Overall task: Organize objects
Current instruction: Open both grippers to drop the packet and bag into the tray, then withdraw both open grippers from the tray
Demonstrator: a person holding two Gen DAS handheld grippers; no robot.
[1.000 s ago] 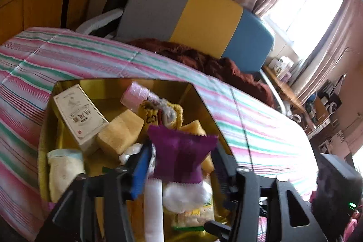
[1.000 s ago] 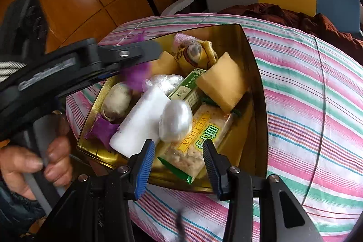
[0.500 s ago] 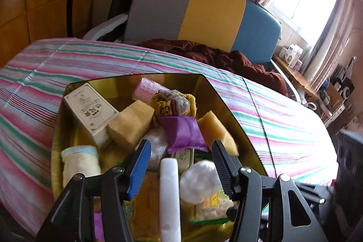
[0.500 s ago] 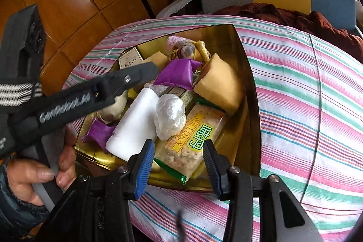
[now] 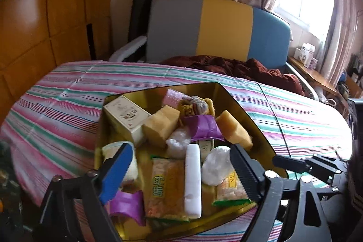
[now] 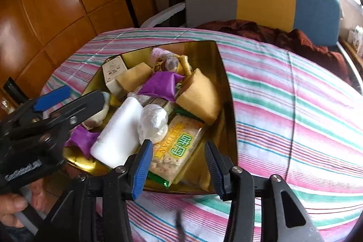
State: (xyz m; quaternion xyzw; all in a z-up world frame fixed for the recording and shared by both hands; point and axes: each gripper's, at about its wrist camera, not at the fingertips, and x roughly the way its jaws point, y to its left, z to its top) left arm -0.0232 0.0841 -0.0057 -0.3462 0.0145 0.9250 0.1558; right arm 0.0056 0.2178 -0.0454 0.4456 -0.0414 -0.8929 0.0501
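A gold tray [image 5: 249, 119] [image 6: 224, 83] on the striped table holds several things. Among them are a purple packet [image 5: 204, 127] [image 6: 162, 83] lying on top, a white bar [image 5: 192, 178] [image 6: 118, 130], a cracker packet [image 6: 177, 151], yellow sponge blocks [image 5: 161, 126] and a white box [image 5: 127, 117]. My left gripper [image 5: 180, 171] [image 6: 85, 92] hovers over the tray's near left side. Its jaws are opening wide and grip nothing. My right gripper [image 6: 178, 166] hangs above the tray's near edge, jaws opening slightly, pads touching nothing.
The striped cloth [image 6: 295, 117] covers the table to the right of the tray. Behind it stands a grey, yellow and blue chair [image 5: 224, 28] with a dark red cloth [image 5: 238, 65] on it. A hand [image 6: 13, 203] grips the left tool's handle. Wooden panels [image 5: 45, 15] line the left wall.
The left gripper let go of the purple packet, which now lies in the tray. It drew back and spread its jaws wide. The right jaws widened a little.
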